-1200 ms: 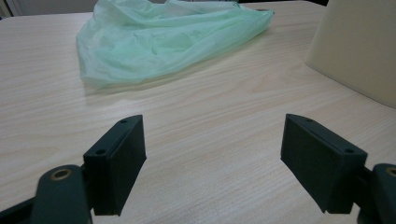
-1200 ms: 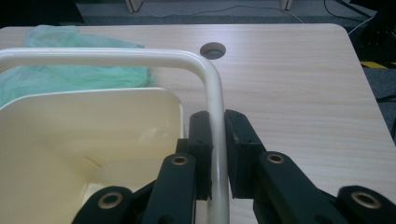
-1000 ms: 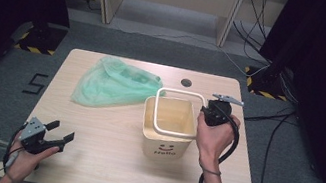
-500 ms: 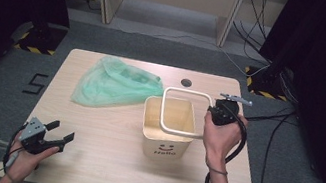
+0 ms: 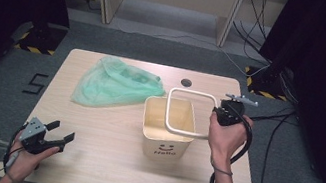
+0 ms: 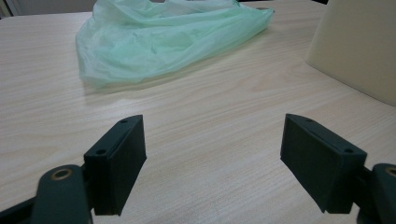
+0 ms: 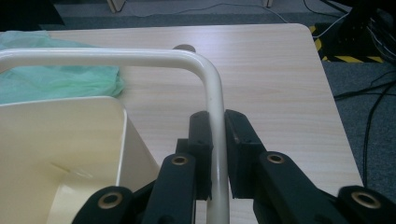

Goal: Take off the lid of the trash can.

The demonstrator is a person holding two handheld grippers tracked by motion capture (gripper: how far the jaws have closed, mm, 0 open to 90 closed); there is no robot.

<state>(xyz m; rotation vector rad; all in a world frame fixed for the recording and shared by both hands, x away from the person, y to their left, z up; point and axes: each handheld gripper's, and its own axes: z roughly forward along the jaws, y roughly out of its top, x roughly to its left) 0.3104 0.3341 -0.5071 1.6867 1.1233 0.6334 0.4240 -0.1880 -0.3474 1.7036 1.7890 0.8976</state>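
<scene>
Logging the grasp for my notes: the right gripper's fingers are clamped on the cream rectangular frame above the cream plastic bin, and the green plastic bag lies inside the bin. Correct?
Not quite: the green plastic bag lies on the wooden table beside the cream plastic bin, as the high view shows. The right gripper does clamp the cream rectangular frame.

Right gripper has its jaws clamped on the cream ring frame, sitting above the bin, green bag behind.

cream frame lifted higher off the bin, right gripper raised slightly with it
</scene>
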